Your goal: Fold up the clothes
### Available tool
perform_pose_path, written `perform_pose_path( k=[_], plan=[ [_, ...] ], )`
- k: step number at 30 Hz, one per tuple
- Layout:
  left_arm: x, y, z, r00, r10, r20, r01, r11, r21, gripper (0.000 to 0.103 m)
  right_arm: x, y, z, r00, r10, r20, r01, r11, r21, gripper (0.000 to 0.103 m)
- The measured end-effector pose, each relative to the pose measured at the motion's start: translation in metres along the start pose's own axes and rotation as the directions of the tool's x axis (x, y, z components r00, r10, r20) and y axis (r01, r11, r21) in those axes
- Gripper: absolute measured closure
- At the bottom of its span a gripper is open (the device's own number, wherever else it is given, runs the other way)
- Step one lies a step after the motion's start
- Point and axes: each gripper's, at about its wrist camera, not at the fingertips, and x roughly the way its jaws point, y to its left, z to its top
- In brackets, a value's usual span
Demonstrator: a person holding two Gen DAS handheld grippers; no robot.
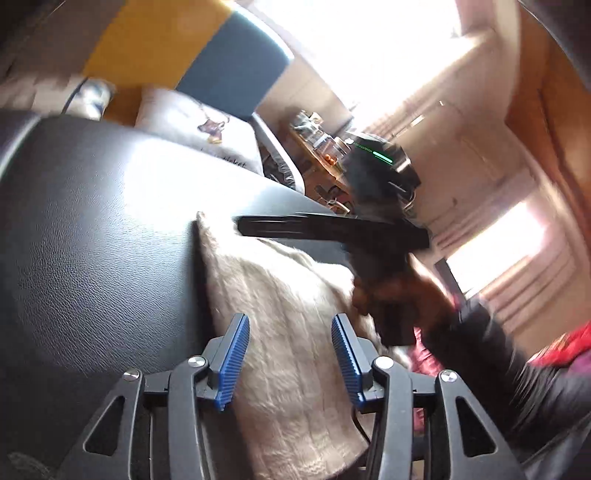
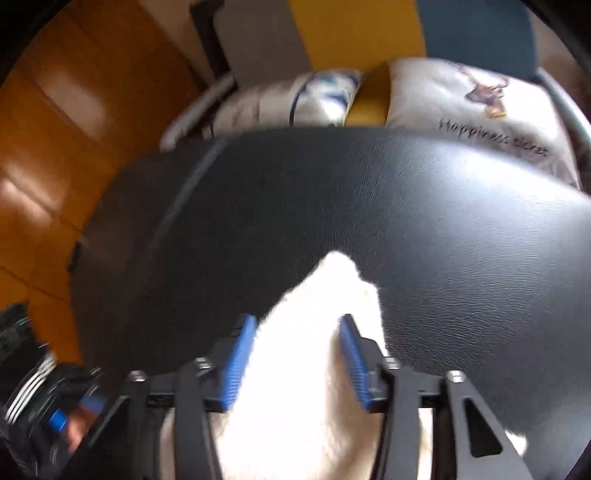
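Observation:
A cream knitted garment (image 1: 288, 332) lies on a black leather seat (image 1: 96, 229). My left gripper (image 1: 290, 358) is open, its blue pads (image 1: 232, 362) either side of the cloth just above it. The right gripper, seen from the left wrist view (image 1: 332, 230), hovers over the garment's far edge, blurred by motion. In the right wrist view the garment (image 2: 314, 339) is overexposed white and runs between the open blue fingers (image 2: 238, 365) of my right gripper (image 2: 295, 362). The leather seat (image 2: 369, 206) fills that view.
Two white printed cushions (image 2: 476, 107) lean behind the seat against a yellow and blue backrest (image 2: 354, 33). A cluttered wooden table (image 1: 317, 155) stands beyond. Orange wooden floor (image 2: 48, 140) lies to the left. Red cloth (image 1: 569, 339) shows at the right.

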Motion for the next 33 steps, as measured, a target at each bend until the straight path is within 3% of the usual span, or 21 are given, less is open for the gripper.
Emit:
perform_pose_path(
  k=[5,12,21,30,31,33],
  plan=[
    [0.018,0.023,0.008,0.997,-0.039,-0.070,0.034,0.997,-0.074,0.051,-0.053,-0.014,-0.027,0.989,0.106,0.107,-0.119,0.985,0.128,0.025],
    [0.044,0.053,0.014,0.984,-0.088,-0.158,0.062,0.984,-0.165,0.047,-0.135,-0.041,-0.123,0.954,0.194,0.229,-0.254,0.930,0.267,0.002],
    [0.066,0.054,0.010,0.974,-0.097,-0.205,0.066,0.986,-0.153,0.039,-0.152,-0.094,-0.232,0.943,0.192,0.272,-0.307,0.821,0.482,0.000],
    [0.096,0.029,0.017,0.964,-0.012,-0.264,0.011,1.000,-0.005,0.032,-0.091,-0.078,-0.222,0.957,0.226,0.184,-0.288,0.830,0.478,0.000],
    [0.097,0.025,0.017,0.963,0.003,-0.269,0.005,1.000,0.028,0.033,-0.088,-0.075,-0.219,0.957,0.218,0.190,-0.284,0.833,0.474,0.000],
    [0.098,0.018,0.014,0.963,0.034,-0.268,-0.010,0.996,0.090,0.045,-0.085,-0.073,-0.218,0.954,0.208,0.215,-0.290,0.823,0.489,0.000]
  ],
)
